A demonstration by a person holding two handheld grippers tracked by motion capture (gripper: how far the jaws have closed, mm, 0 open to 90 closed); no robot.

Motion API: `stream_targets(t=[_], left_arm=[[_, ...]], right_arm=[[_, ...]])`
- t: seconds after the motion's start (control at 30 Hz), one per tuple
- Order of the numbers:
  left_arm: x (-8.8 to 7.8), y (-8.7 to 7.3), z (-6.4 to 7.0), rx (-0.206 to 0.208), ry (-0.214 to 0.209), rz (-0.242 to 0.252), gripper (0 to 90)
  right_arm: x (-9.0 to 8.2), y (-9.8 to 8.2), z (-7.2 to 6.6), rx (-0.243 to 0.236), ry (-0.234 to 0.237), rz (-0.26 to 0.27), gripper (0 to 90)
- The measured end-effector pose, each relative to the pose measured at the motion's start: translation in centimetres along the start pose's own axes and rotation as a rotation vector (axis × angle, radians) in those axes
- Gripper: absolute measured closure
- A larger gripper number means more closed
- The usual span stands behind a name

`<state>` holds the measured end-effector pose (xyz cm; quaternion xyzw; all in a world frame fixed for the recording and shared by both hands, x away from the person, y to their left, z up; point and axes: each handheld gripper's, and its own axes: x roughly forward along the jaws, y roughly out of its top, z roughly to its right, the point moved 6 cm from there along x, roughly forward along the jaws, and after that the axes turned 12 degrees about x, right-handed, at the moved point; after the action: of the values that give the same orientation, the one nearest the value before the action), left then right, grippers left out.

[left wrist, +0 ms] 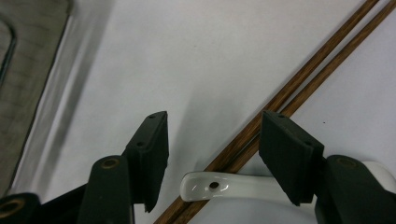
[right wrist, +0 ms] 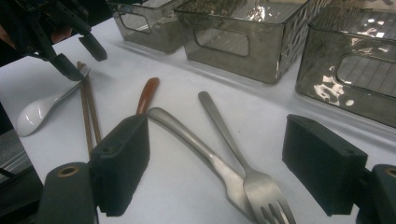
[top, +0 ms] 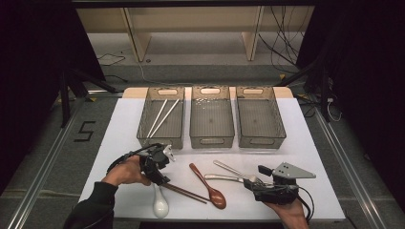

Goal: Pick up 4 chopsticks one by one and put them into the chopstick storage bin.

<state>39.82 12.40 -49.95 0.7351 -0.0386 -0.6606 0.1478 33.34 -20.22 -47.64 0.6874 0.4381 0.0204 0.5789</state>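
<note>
My left gripper (top: 161, 180) (left wrist: 212, 126) is open, its jaws hanging just above a pair of brown chopsticks (top: 184, 192) (left wrist: 299, 88) and the handle of a white ceramic spoon (top: 160, 204) (left wrist: 243, 186); neither pad presses on them. The chopsticks lie across the spoon's handle. At the front right my right gripper (top: 257, 179) (right wrist: 217, 123) stands open, wide, over a metal fork (top: 234, 169) (right wrist: 233, 144) and a metal spoon handle (top: 222, 177) (right wrist: 196, 140). A brown wooden spoon (top: 207, 186) (right wrist: 147, 93) lies between the two hands.
Three grey see-through bins stand in a row at the back: the left bin (top: 143, 129) holds white chopsticks (top: 162, 117); beside it are the middle bin (top: 212, 138) and the right bin (top: 282, 129). The white table (top: 305, 157) ends close to my hands.
</note>
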Motion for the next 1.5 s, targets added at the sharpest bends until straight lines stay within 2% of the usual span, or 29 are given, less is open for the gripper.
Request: stream_targets(t=[0.27, 0.5, 0.67, 0.8, 1.0, 1.2, 1.3, 1.37, 1.47, 1.5], left_arm=[[1.0, 0.6, 0.5, 0.086, -0.034, -0.046, 39.4], [1.4, 0.9, 0.6, 0.114, -0.04, -0.056, 39.6], [1.8, 1.0, 0.6, 0.147, -0.054, -0.083, 39.0], [1.9, 1.1, 0.6, 0.149, -0.051, -0.079, 38.6], [1.9, 1.3, 0.6, 0.172, -0.05, -0.098, 38.4], [2.0, 1.4, 1.0, 0.21, -0.083, -0.11, 39.8], [2.0, 1.6, 0.7, 0.2, -0.086, -0.098, 40.8], [2.0, 1.8, 0.4, 0.199, -0.065, -0.099, 43.6], [2.0, 2.0, 0.5, 0.216, -0.076, -0.112, 43.9], [2.1, 2.1, 0.5, 0.21, -0.077, -0.104, 43.9]], right_arm=[[0.0, 0.0, 0.0, 0.001, 0.0, 0.0, 23.9], [0.0, 0.0, 0.0, 0.0, 0.0, 0.0, 23.9], [0.0, 0.0, 0.0, 0.001, 0.002, -0.001, 23.9], [0.0, 0.0, 0.0, 0.001, 0.002, -0.002, 23.9], [0.0, 0.0, 0.0, 0.002, 0.002, -0.002, 23.9], [0.0, 0.0, 0.0, 0.002, 0.002, -0.002, 23.9], [0.0, 0.0, 0.0, 0.002, 0.003, -0.003, 23.9], [0.0, 0.0, 0.0, 0.004, 0.004, -0.002, 23.9], [0.0, 0.0, 0.0, 0.005, 0.006, -0.001, 23.9], [0.0, 0.0, 0.0, 0.005, 0.005, -0.001, 23.9]])
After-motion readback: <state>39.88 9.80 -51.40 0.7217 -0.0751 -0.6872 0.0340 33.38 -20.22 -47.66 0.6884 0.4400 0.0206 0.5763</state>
